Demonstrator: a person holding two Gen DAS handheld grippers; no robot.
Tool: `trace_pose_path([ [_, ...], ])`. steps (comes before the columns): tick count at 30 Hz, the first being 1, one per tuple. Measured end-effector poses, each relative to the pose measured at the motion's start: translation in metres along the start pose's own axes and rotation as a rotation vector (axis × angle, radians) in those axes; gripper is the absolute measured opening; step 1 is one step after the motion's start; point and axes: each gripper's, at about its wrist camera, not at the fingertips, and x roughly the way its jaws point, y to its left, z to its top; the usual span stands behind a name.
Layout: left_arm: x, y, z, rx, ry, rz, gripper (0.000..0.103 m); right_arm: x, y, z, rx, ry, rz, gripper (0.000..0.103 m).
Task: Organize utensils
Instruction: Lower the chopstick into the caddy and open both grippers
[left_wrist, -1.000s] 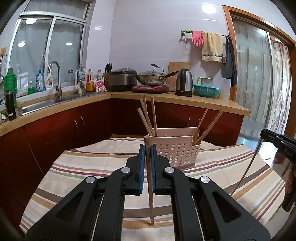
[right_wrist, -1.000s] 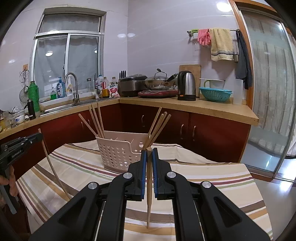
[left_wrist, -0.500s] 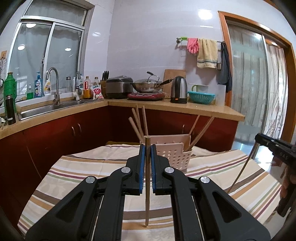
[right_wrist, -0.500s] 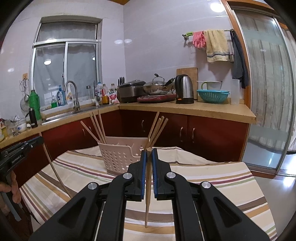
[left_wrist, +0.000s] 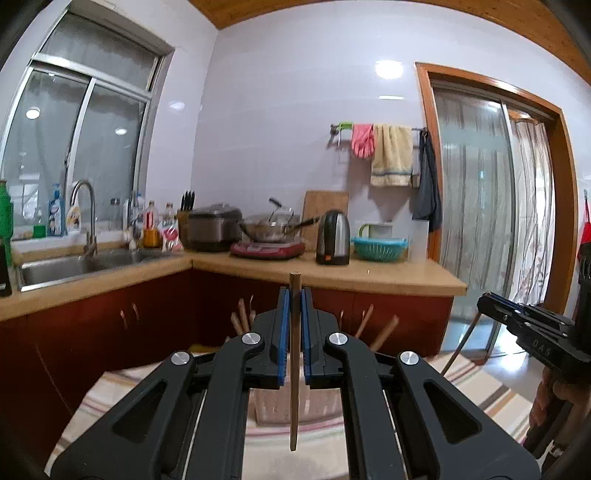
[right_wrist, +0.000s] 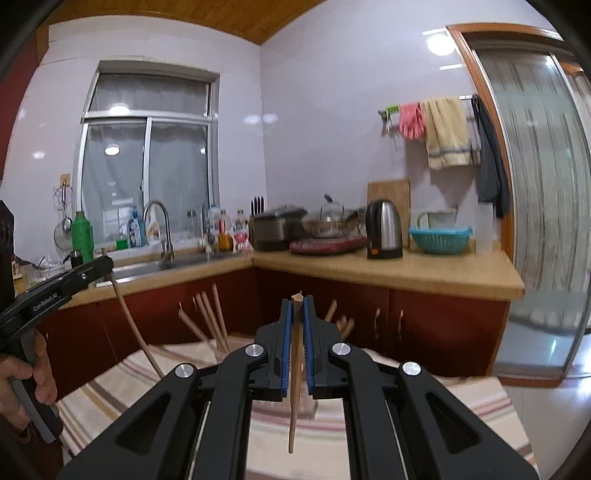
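Left claw (left_wrist: 294, 295) is gripping one wooden chopstick (left_wrist: 294, 369) near its thick top, stick hanging upright. Right claw (right_wrist: 296, 306) is clamping a second chopstick (right_wrist: 294, 373) the same way, slightly tilted. Both sticks are hanging clear above the striped table (right_wrist: 424, 406), just in front of the pale perforated basket (left_wrist: 321, 406) already holding other chopsticks (right_wrist: 210, 317). Judging: light, stiff, smooth wood; pinched this high, each is likely pivoting between the pads. Thin tips want aiming into the basket opening.
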Motion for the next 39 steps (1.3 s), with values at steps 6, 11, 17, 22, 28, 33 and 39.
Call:
trace_pose_path([
  [6, 0.031, -0.005, 0.024, 0.009, -0.054, 0.01, 0.007, 0.021, -0.005, 0.03, 0.02, -0.079, 0.013, 0.007],
  [11, 0.062, 0.0, 0.035, -0.01, -0.079, 0.029, 0.007, 0.045, -0.007, 0.045, 0.027, -0.121, 0.02, 0.007],
  [17, 0.104, 0.005, 0.037, -0.023, -0.111, 0.062, 0.007, 0.084, -0.01, 0.051, 0.035, -0.143, 0.022, 0.007],
  [22, 0.145, 0.017, 0.008, -0.052, -0.038, 0.085, 0.007, 0.117, -0.015, 0.03, 0.06, -0.089, 0.022, 0.007],
  [28, 0.175, 0.033, -0.031, -0.08, 0.069, 0.095, 0.007, 0.148, -0.019, -0.008, 0.088, 0.017, 0.022, 0.007],
  [33, 0.189, 0.038, -0.053, -0.07, 0.132, 0.101, 0.007, 0.166, -0.021, -0.032, 0.118, 0.088, 0.025, 0.007],
  [39, 0.197, 0.04, -0.066, -0.07, 0.157, 0.108, 0.007, 0.176, -0.02, -0.046, 0.108, 0.131, 0.018, 0.007],
])
